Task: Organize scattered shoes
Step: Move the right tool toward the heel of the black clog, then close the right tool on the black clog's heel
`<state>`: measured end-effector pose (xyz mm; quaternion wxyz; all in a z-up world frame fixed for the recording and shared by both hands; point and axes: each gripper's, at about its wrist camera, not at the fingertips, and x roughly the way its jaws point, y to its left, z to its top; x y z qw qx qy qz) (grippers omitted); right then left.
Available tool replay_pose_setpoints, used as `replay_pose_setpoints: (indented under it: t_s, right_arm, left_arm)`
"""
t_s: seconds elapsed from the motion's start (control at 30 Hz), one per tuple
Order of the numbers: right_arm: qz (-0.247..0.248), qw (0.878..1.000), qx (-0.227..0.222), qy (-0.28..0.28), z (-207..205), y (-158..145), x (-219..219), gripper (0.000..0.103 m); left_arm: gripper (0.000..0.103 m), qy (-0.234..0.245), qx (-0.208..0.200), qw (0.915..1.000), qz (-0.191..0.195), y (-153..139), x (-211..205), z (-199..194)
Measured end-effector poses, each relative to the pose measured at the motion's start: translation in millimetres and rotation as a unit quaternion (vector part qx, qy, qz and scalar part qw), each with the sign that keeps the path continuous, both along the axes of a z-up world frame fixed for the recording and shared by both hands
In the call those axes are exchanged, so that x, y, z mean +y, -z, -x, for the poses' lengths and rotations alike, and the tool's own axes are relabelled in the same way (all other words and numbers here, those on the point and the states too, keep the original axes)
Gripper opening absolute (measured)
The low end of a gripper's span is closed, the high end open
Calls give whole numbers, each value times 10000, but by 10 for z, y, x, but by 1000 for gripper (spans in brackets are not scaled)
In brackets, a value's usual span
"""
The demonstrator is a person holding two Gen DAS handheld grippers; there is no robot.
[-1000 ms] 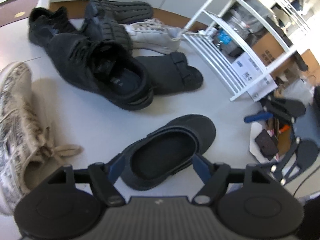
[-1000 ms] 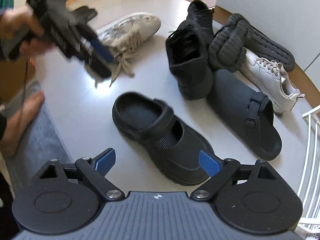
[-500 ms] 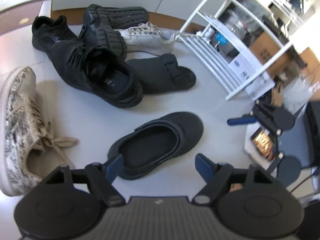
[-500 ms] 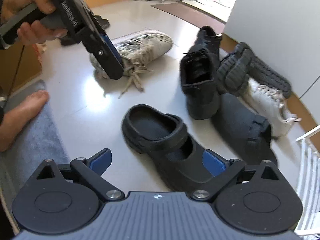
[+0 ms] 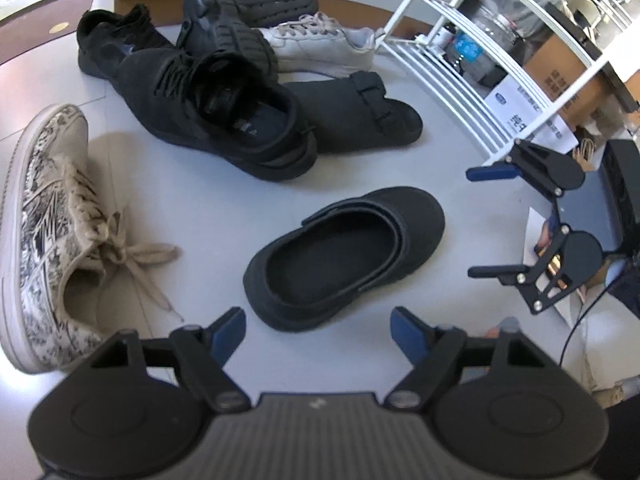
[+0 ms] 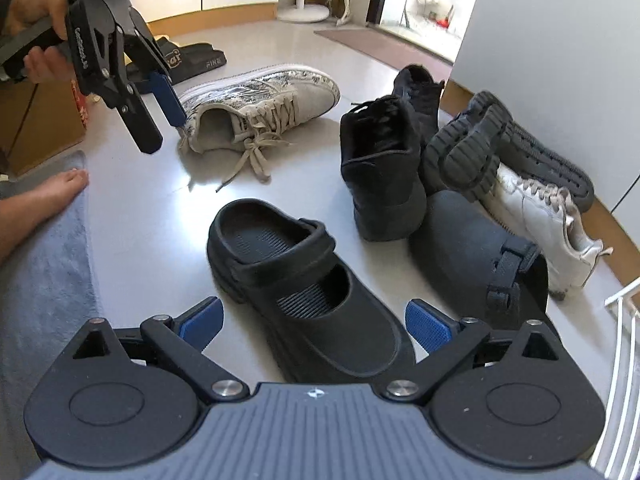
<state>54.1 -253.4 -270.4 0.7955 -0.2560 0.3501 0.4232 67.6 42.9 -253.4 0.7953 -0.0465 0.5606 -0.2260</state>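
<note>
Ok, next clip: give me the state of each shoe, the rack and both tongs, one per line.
Black clog: upright on floor, strap across the opening, untouched.
Patterned sneaker: upright, laces loose.
Black sneaker: upright, leaning on the pile.
Ridged-sole shoes: tipped, soles showing.
White sneaker: upright by the wall.
Buckle sandal: flat on floor.
White rack: lower shelf bare.
Left tongs: open, empty.
Right tongs: open, straddling the clog's toe.

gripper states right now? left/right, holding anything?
Left hand-held gripper: open, empty.
Right hand-held gripper: open, just widened, holding nothing; black clog lies between its jaws.

Left gripper (image 5: pixel 318 330) spread, empty; right gripper (image 6: pixel 314 322) — just widened — empty.
</note>
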Motion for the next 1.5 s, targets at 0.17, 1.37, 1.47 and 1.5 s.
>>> replay_pose_setpoints:
  t_s: [0.17,1.37,1.47,1.5]
  right_arm:
    - [-282,9989,209,298,-96,44,-35,100]
    - [1145,9931,-165,193,-88,720,179,79]
    - [1173,9929,-85,186,-38,700,170,79]
    - [1173,9929,-62,176,-22,694,169,79]
  left_arm:
    - [81,-108,51,9999,34,37,22,-7]
    - [81,-73,119,9999,93,134,12,-16]
    - [81,-65,142,9998,97,143,13,-13]
    - [81,-68,147,9998,98,143,14,-12]
